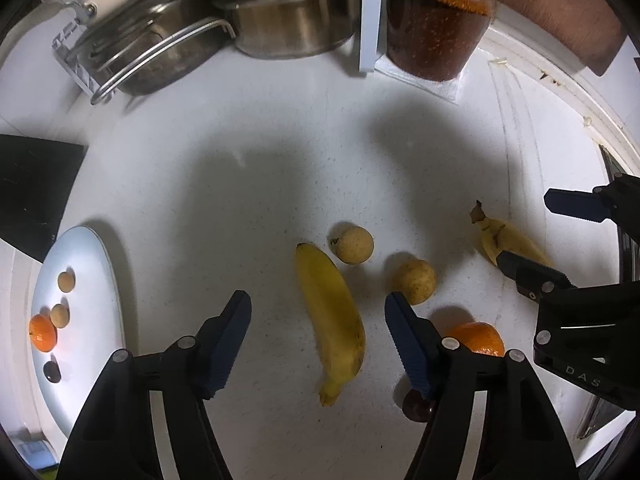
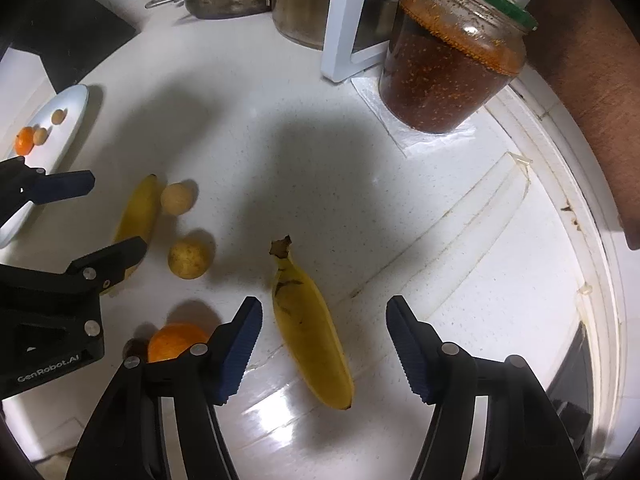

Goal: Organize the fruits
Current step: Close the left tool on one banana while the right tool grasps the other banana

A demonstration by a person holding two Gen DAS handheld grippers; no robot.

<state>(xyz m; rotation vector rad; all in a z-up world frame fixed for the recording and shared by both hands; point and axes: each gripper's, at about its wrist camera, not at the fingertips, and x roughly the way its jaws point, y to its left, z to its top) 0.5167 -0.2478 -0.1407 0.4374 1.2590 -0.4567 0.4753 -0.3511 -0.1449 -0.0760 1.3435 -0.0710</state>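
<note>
The left tongs [image 1: 318,338] are open and hold nothing. In the left wrist view a banana [image 1: 332,320] lies on the white worktop [image 1: 260,160] right between the two fingers, its long axis running almost along them, stem end toward the camera, so I judge these tongs are the nearer ones for it. This view also shows the white plate [image 1: 108,280] at the left edge, already with an orange and small round fruits, and a dark small fruit [image 1: 416,406] partly hidden under the right finger. In the right wrist view the right tongs [image 2: 324,344] are open and empty too, and the second banana [image 2: 310,332] lies between their fingers, stem pointing away; here its dark spots are visible, and the jar [image 2: 448,64] stands at the far edge.
</note>
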